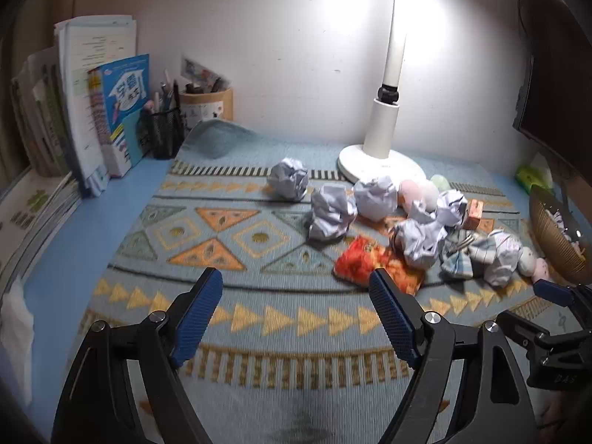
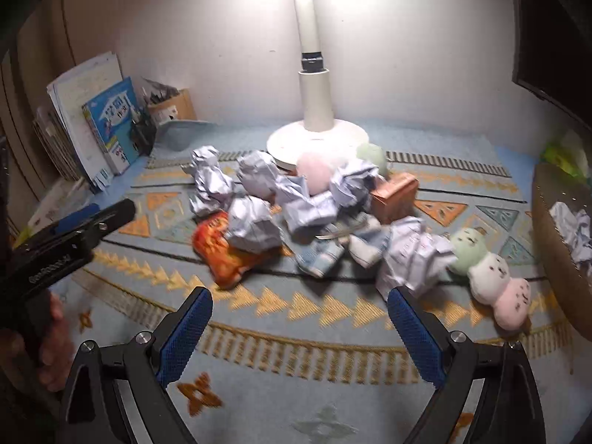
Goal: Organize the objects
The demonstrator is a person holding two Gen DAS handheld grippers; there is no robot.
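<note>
Two wrist fisheyes, both angled down over the desk toward the back wall.

Left wrist view sits further left, behind its own left gripper point(image 1: 296, 285), close above the patterned mat point(image 1: 259, 318); right gripper point(image 1: 551, 292) pokes in at its right edge. Right wrist view looks from further right behind that gripper point(image 2: 299, 307), left one point(image 2: 92, 214) at its left edge. Shared: lamp base point(image 1: 381, 166) point(image 2: 318, 137), crumpled paper balls point(image 1: 331, 216) point(image 2: 251, 225), books point(image 1: 122, 100) point(image 2: 111, 122), basket point(image 1: 555, 236) point(image 2: 555, 229).

A white lamp point(image 1: 384, 125) lights the pale wall point(image 1: 281, 37) above a blue desk point(image 1: 74, 259) with a patterned mat point(image 1: 259, 296).
</note>
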